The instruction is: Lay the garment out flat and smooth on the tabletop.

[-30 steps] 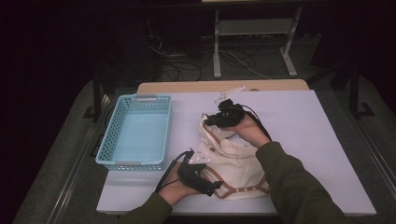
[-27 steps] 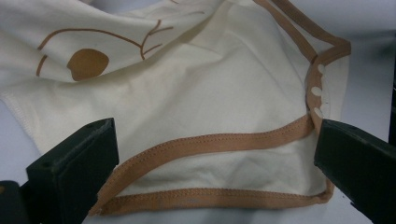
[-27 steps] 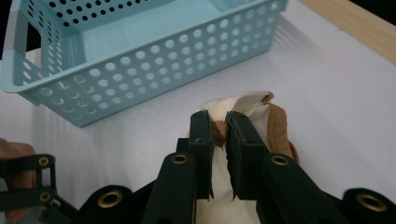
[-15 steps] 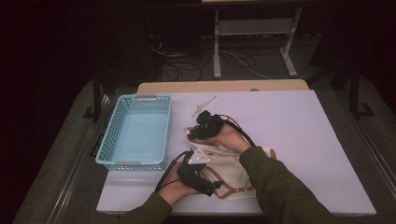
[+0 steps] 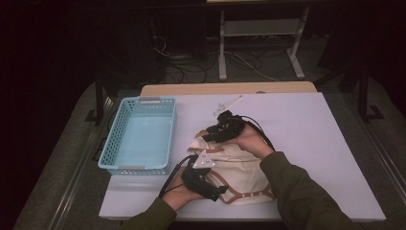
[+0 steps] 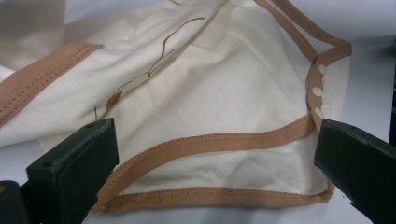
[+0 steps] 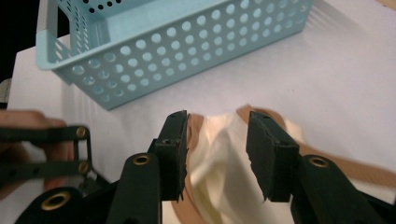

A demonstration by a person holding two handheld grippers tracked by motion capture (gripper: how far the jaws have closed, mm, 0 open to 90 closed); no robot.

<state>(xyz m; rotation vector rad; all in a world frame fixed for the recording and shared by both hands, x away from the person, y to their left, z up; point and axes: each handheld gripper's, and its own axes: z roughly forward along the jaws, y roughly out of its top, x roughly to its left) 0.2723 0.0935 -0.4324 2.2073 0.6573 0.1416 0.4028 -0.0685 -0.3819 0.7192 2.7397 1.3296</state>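
A cream garment [image 5: 244,167] with brown trim lies bunched on the white table, near its front. My left gripper [image 5: 221,192] rests at the garment's near left corner. Its jaws stand wide open over the trimmed hem [image 6: 210,144] and do not pinch it. My right gripper [image 5: 207,136] sits at the garment's far left edge, pointing toward the basket. Its jaws have just been opening. A fold of the cream cloth [image 7: 219,154] lies loose between them, and the right gripper [image 7: 217,126] no longer clamps it.
A light blue perforated basket [image 5: 111,143] stands at the table's left, just beyond the right gripper's jaws, where its near wall [image 7: 187,51] shows. Bare white tabletop [image 5: 311,139] spreads to the right and behind. The person's forearms enter from the bottom edge.
The right gripper carried the garment's far edge toward the left and nearer, folding the cloth over, then spread its jaws. The left gripper stayed where it was.
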